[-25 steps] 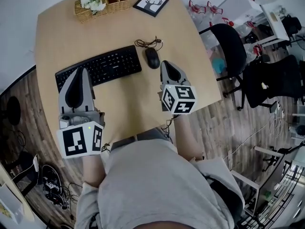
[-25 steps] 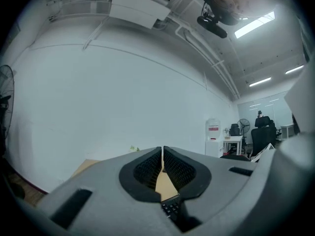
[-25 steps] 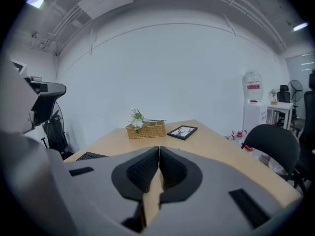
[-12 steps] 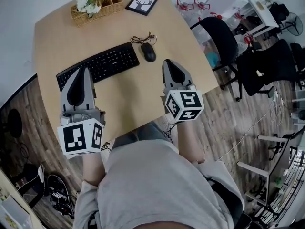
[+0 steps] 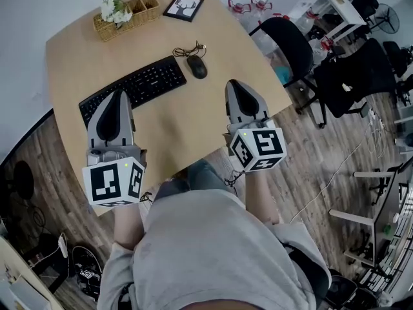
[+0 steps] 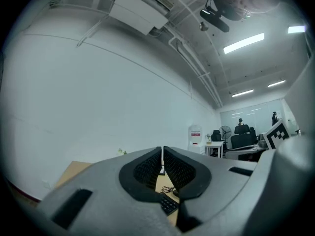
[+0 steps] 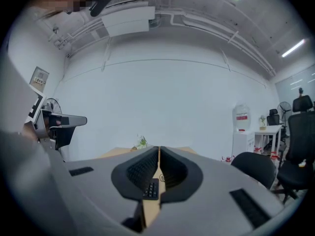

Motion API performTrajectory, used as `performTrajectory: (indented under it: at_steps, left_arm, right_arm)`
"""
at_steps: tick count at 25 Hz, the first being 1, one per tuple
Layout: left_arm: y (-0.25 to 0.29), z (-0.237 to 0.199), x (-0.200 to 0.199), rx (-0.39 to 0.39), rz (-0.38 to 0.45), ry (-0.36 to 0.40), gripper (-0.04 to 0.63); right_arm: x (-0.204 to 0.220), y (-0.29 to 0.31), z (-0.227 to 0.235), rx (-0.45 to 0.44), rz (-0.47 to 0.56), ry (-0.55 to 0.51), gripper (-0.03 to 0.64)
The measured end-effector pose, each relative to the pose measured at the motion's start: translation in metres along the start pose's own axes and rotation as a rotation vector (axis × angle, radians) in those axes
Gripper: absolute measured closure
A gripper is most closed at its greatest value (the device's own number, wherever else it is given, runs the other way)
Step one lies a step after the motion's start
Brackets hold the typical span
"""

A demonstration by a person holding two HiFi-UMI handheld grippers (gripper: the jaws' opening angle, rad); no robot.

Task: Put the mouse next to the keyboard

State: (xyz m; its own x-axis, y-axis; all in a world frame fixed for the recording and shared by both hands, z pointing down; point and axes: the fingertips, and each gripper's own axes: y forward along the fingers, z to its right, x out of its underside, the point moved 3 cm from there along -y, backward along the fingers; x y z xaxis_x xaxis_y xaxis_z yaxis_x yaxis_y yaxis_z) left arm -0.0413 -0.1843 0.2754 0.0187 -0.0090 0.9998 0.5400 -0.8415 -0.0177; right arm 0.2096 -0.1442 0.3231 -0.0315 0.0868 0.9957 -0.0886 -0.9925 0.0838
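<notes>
The black mouse (image 5: 197, 66) lies on the wooden table (image 5: 174, 128) just off the right end of the black keyboard (image 5: 132, 86), its cable coiled behind it. My right gripper (image 5: 233, 83) is shut and empty, held over the table's right part, nearer to me than the mouse and apart from it. My left gripper (image 5: 119, 94) is also shut and empty, with its tip over the keyboard's near edge. In the left gripper view the jaws (image 6: 162, 154) meet with the keyboard (image 6: 168, 204) below them. The right gripper view shows the jaws (image 7: 158, 151) closed and a keyboard corner (image 7: 150, 190) below.
A wicker basket with white flowers (image 5: 129, 10) and a framed deer picture (image 5: 183, 7) stand at the table's far edge. The coiled cable (image 5: 186, 49) lies behind the mouse. Black office chairs (image 5: 293, 47) stand to the right of the table.
The right gripper has drawn back from the mouse towards me and risen. The left gripper has also pulled back a little. The mouse stays beside the keyboard.
</notes>
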Motion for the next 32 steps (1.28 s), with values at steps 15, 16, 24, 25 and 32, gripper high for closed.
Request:
performTrajectory:
  at_steps: [15, 16, 24, 25, 32]
  left_arm:
    - [-0.026, 0.014, -0.012, 0.043, 0.033, 0.017, 0.577]
    - [-0.027, 0.014, -0.012, 0.044, 0.034, 0.018, 0.577]
    - [-0.031, 0.018, -0.013, 0.066, 0.034, 0.021, 0.577]
    - [-0.032, 0.018, -0.013, 0.067, 0.033, 0.022, 0.577]
    - [-0.033, 0.020, -0.012, 0.069, 0.037, 0.020, 0.577]
  right_arm:
    - [-0.038, -0.054, -0.021, 0.024, 0.124, -0.044, 0.601]
    - [-0.039, -0.055, -0.022, 0.025, 0.127, -0.048, 0.601]
    - [-0.046, -0.063, -0.027, 0.041, 0.150, -0.045, 0.601]
    - [-0.047, -0.064, -0.027, 0.041, 0.153, -0.044, 0.601]
    - [-0.048, -0.066, -0.028, 0.036, 0.165, -0.043, 0.601]
